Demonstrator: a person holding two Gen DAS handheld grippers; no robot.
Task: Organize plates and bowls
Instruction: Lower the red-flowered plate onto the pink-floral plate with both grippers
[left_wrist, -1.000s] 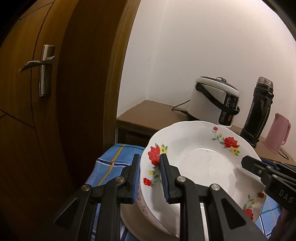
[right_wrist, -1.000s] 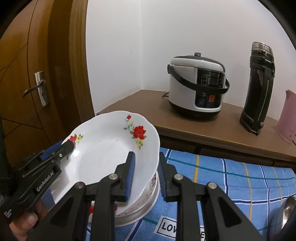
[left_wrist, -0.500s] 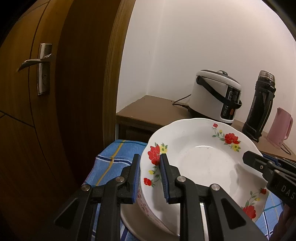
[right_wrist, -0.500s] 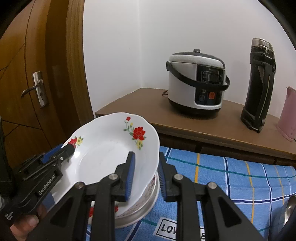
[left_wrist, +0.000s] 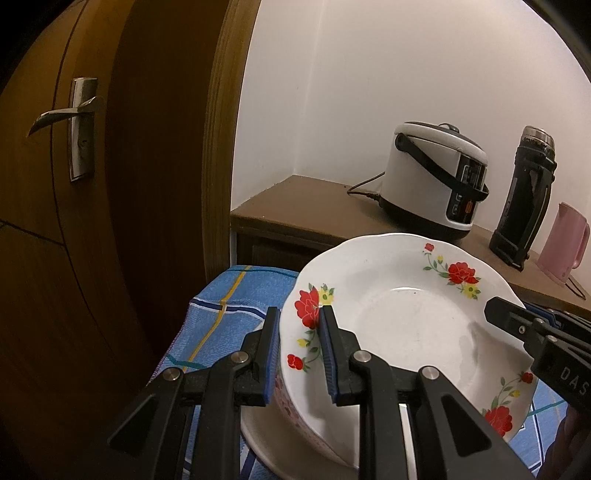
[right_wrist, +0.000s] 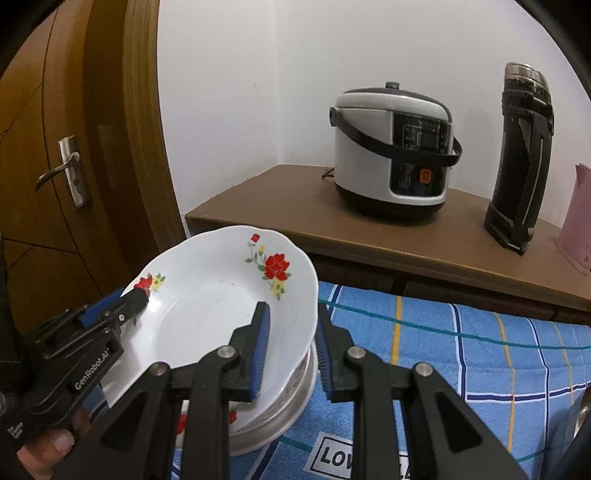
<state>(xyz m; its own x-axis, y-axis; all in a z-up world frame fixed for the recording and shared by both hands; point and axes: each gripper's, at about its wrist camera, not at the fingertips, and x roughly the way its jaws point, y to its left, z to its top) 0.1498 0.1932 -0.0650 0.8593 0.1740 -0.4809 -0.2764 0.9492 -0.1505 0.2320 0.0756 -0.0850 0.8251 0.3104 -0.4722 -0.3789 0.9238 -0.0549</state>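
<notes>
A white bowl with red flowers (left_wrist: 402, 325) (right_wrist: 218, 314) is held tilted over a stack of dishes (right_wrist: 280, 413) on a blue checked cloth. My left gripper (left_wrist: 298, 354) is shut on the bowl's left rim. My right gripper (right_wrist: 291, 350) straddles the bowl's right rim with its jaws a little apart around it. Each gripper also shows in the other view: the right one (left_wrist: 535, 332), the left one (right_wrist: 107, 317). A plain white plate (left_wrist: 258, 435) lies at the bottom of the stack.
A rice cooker (right_wrist: 391, 155), a black flask (right_wrist: 521, 158) and a pink kettle (left_wrist: 561, 243) stand on a brown cabinet (right_wrist: 295, 199) behind the cloth (right_wrist: 461, 350). A wooden door (left_wrist: 74, 184) with a metal handle is at the left.
Both grippers and the bowl have lifted slightly and drifted back. The right gripper's jaws have opened a little around the rim.
</notes>
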